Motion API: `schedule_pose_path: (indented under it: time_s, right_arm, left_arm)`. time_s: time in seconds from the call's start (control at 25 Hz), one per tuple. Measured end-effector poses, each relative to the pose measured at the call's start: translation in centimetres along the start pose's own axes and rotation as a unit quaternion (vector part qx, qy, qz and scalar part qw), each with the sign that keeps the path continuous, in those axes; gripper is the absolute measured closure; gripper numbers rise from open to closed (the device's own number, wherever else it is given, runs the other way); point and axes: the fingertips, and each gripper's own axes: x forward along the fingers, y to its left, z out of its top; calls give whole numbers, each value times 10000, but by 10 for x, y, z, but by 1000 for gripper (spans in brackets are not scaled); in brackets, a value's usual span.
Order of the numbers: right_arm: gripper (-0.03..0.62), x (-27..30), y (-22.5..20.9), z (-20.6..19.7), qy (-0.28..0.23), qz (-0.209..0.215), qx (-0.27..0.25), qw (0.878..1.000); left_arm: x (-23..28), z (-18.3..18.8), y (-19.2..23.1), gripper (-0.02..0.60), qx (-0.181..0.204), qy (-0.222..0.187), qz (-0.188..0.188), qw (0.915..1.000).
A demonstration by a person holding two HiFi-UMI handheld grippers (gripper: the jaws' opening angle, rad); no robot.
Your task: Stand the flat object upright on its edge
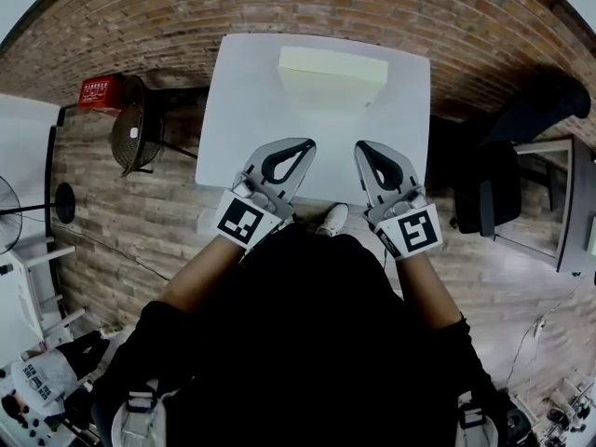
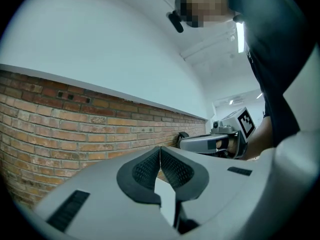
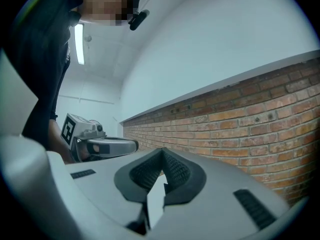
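While the left gripper (image 1: pixel 304 145) and right gripper (image 1: pixel 363 147) hover with jaws closed and empty over the near edge of the white bench (image 1: pixel 244 119), the pale flat slab (image 1: pixel 332 69) lies at its far side, seemingly light, stiff foam, best gripped by opposite long edges.

This is looking like a lab or studio workspace; a plain white counter (image 1: pixel 233 110) is standing by a bare brick wall (image 2: pixel 75 119); a black office chair (image 1: pixel 489 189) and a red crate (image 1: pixel 101 91) are waiting beside it; a strip light (image 3: pixel 79 44) is shining overhead.
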Motion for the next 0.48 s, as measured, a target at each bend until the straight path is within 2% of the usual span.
schedule_pose_path:
  time_s: [0.48]
  right_arm:
    - [589, 4, 12, 1, 73, -238, 37, 9997]
  left_arm:
    - [-11, -1, 15, 561, -101, -55, -72, 9999]
